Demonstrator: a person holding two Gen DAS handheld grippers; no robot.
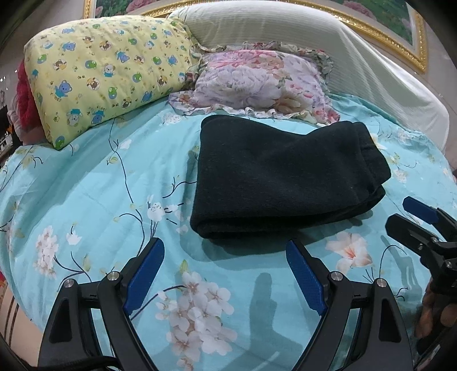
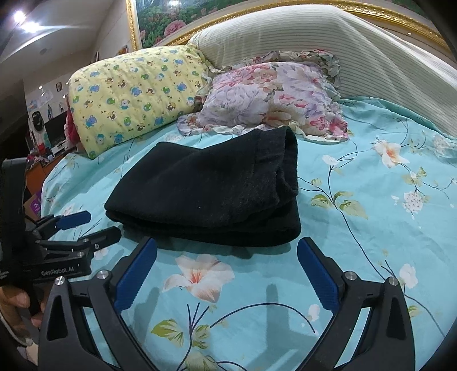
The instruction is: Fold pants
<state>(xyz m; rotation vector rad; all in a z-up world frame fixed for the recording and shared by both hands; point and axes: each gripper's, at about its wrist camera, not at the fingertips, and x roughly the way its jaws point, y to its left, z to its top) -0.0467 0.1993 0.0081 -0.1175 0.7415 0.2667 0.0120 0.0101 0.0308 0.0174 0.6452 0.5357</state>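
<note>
On the floral bedspread (image 1: 85,182), folded black pants (image 1: 280,177) are lying just ahead of both grippers; the left gripper (image 1: 225,271) and right gripper (image 2: 225,271) are hovering wide apart, gripping nothing, short of the pants' near edge.

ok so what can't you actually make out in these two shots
- Pants: inner layers and underside hidden by the top fold, both views; waistband or cuffs not identifiable.
- Red item: mostly behind the yellow pillow, left view.
- Painting: cut off by the top edge, right view.
- Right gripper: cut off at the left view's right edge; open in its own view.
</note>
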